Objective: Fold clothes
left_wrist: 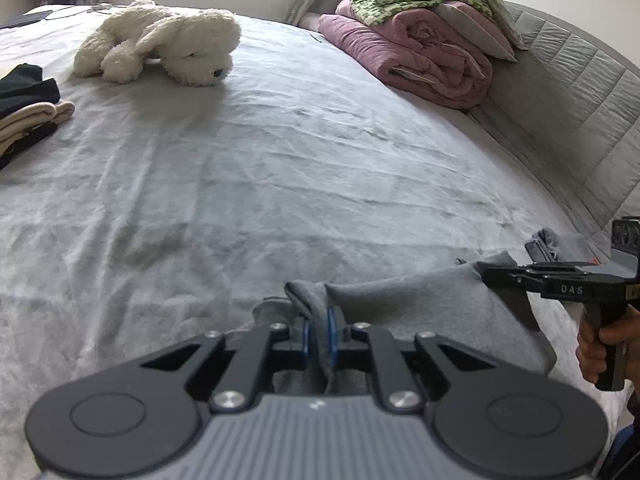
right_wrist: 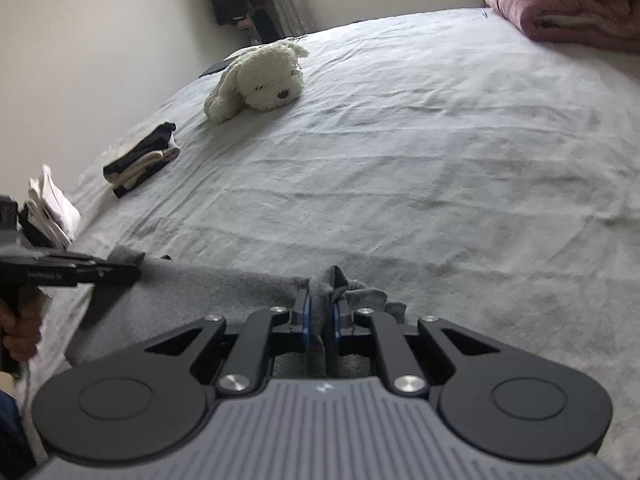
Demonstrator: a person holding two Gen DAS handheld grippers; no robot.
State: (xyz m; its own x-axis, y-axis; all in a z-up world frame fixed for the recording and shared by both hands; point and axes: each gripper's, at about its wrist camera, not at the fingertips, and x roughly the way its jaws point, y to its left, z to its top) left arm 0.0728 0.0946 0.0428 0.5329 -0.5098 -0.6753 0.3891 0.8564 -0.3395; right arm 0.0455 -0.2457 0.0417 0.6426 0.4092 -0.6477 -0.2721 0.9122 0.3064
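Note:
A grey garment (left_wrist: 404, 300) lies at the near edge of the bed, stretched between both grippers. My left gripper (left_wrist: 318, 330) is shut on a bunched fold of it, the cloth pinched between the blue pads. In the right wrist view the same grey garment (right_wrist: 224, 284) spreads to the left, and my right gripper (right_wrist: 320, 316) is shut on another bunched fold. Each gripper shows in the other's view: the right gripper (left_wrist: 490, 274) at the far right, the left gripper (right_wrist: 134, 270) at the far left, each held by a hand.
The pale grey bed sheet (left_wrist: 280, 168) fills the middle. A white plush dog (left_wrist: 168, 44) lies further back. Folded dark and beige clothes (right_wrist: 140, 158) are stacked at the left, with white ones (right_wrist: 52, 204) nearer. A pink quilt (left_wrist: 420, 56) under green bedding sits by the padded headboard (left_wrist: 580, 92).

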